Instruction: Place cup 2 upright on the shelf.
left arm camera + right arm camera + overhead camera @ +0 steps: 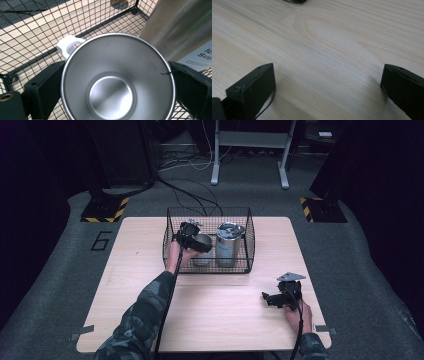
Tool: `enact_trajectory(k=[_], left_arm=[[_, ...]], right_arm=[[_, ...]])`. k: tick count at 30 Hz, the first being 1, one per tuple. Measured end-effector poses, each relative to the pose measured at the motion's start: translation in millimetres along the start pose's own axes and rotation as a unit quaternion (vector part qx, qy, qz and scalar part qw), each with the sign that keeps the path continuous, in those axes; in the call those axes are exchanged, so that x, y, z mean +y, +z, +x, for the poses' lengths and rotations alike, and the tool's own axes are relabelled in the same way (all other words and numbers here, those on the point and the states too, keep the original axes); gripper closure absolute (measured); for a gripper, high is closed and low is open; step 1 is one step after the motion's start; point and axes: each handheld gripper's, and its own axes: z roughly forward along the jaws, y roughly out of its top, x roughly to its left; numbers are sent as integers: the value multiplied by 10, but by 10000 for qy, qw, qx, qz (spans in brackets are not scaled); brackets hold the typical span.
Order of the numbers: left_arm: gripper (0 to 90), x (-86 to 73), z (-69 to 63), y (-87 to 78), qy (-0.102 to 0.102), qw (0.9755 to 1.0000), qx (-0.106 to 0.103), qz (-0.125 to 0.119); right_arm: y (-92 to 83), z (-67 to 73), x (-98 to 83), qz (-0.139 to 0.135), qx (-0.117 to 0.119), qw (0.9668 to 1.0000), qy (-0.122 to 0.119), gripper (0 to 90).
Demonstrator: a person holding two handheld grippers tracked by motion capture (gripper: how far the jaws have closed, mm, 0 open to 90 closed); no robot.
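Left gripper [192, 240] is inside the wire basket [247, 227], jaws either side of the steel mug [117, 80] w/ a white handle [68, 45]. In the left gripper view both jaws sit right at the mug's rim — looks like a grasp, though I can't be sure how hard they're pressing. Mug stands upright on the basket floor, left half, just beside the tall steel canister [228, 244].

Right gripper [272, 299] rests near the table's [225, 320] right front edge, well apart from the basket, jaws spread wide w/ nothing between them.

Risks, as I judge them:
- Smooth round steel wall + flat jaws = poor bite. If the hold is only at the rim, the mug can pivot or slip out on the lift.
- Canister is v. close on the mug's right. Any sideways swing would knock it, maybe tip it against the mesh.
- Handle points toward the basket's left wall; lifting at an angle could hook it on the wire.
- Basket is light-looking — a snag could drag it across the table, and the right gripper isn't bracing it.

Straight-up lift seems safest.
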Motion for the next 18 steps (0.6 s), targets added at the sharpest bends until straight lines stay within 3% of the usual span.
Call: enact_trajectory(k=[11,18], left_arm=[[1,35,-26,-183,-19,9994,-105,-317],[0,51,-75,-440,93,9985,-196,-508]], right_arm=[[0,0,0,2,-2,10000,-3,0],[1,2,0,-3,-9,10000,10,0]])
